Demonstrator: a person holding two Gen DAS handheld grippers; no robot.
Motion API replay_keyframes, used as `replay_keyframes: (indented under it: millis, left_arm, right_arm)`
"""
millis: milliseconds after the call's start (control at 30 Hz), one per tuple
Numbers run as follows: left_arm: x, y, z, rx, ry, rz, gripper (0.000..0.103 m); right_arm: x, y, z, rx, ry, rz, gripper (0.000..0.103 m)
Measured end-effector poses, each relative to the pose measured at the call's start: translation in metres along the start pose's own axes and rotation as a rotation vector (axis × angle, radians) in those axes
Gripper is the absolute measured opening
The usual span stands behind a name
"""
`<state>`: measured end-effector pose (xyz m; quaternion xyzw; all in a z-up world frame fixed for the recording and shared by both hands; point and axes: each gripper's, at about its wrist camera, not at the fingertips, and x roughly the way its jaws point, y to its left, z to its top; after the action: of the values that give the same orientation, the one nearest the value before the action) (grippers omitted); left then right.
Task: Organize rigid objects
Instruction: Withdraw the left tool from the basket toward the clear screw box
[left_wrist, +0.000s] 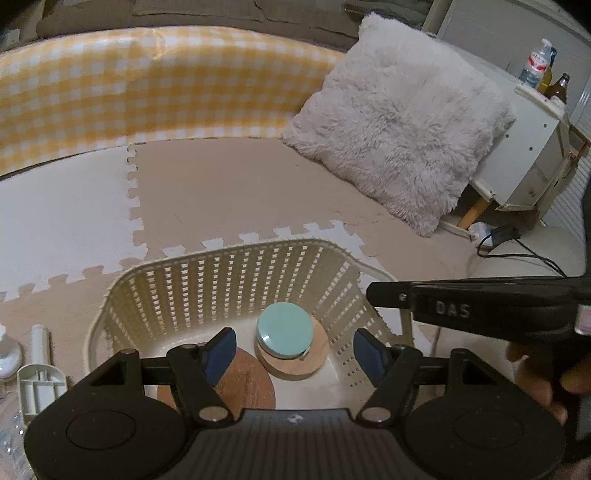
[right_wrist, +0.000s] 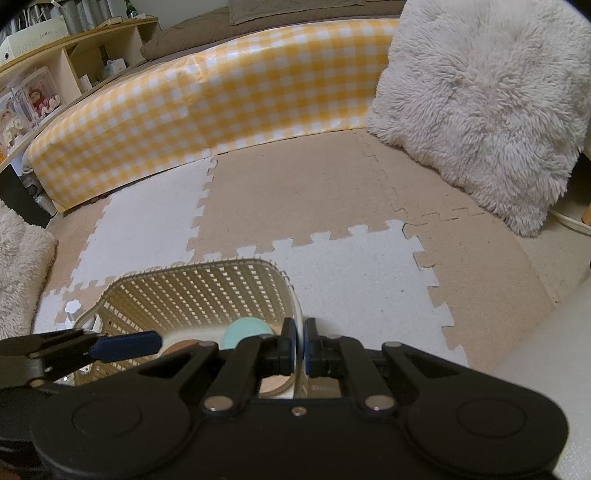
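A cream lattice basket (left_wrist: 236, 273) stands on the floor mats. Inside it, a teal round lid (left_wrist: 284, 328) rests on a pale wooden disc (left_wrist: 295, 365), and a darker wooden disc (left_wrist: 247, 380) lies beside them. My left gripper (left_wrist: 293, 343) hovers open over the basket's inside, nothing between its blue pads. My right gripper (right_wrist: 300, 326) is shut on the basket's right rim (right_wrist: 295, 295). Its black body (left_wrist: 480, 306) shows in the left wrist view, held by a hand (left_wrist: 535, 373). One blue finger (right_wrist: 125, 347) of the left gripper reaches in from the left.
A fluffy white pillow (left_wrist: 399, 140) leans at the right, in front of a white cabinet (left_wrist: 532, 155) with bottles. A yellow checked cover (left_wrist: 147, 92) runs along the back. White plastic items (left_wrist: 37, 369) lie left of the basket. A black cable (left_wrist: 517, 247) trails at the right.
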<state>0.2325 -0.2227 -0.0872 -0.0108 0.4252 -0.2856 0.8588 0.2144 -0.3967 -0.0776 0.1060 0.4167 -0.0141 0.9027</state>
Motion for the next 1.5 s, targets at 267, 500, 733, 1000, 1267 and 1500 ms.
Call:
replay_keyframes:
  millis: [267,500,733,1000,1267,1500]
  left_arm:
    - [-0.036,0.003,-0.008,0.002,-0.060,0.017,0.083]
    - [-0.066,0.011,-0.020,0.004,-0.115,0.048,0.095]
    - [-0.091,0.021,-0.039,-0.011,-0.205,0.128,0.103]
    - [-0.106,0.046,-0.062,-0.049,-0.235,0.195,0.103]
    - [-0.106,0.081,-0.085,-0.110,-0.208,0.283,0.103]
    - [-0.106,0.109,-0.094,-0.078,-0.229,0.297,0.103]
  right_arm:
    - [0.000,0.000,-0.001,-0.007,0.005,-0.006,0.005]
    - [0.000,0.001,-0.001,-0.010,0.006,-0.011,0.005]
    - [0.000,0.003,-0.001,-0.016,0.007,-0.017,0.005]
    - [0.000,0.004,-0.001,-0.019,0.007,-0.020,0.005]
    - [-0.001,0.004,-0.001,-0.020,0.008,-0.023,0.005]
    - [-0.001,0.004,-0.001,-0.022,0.008,-0.024,0.005]
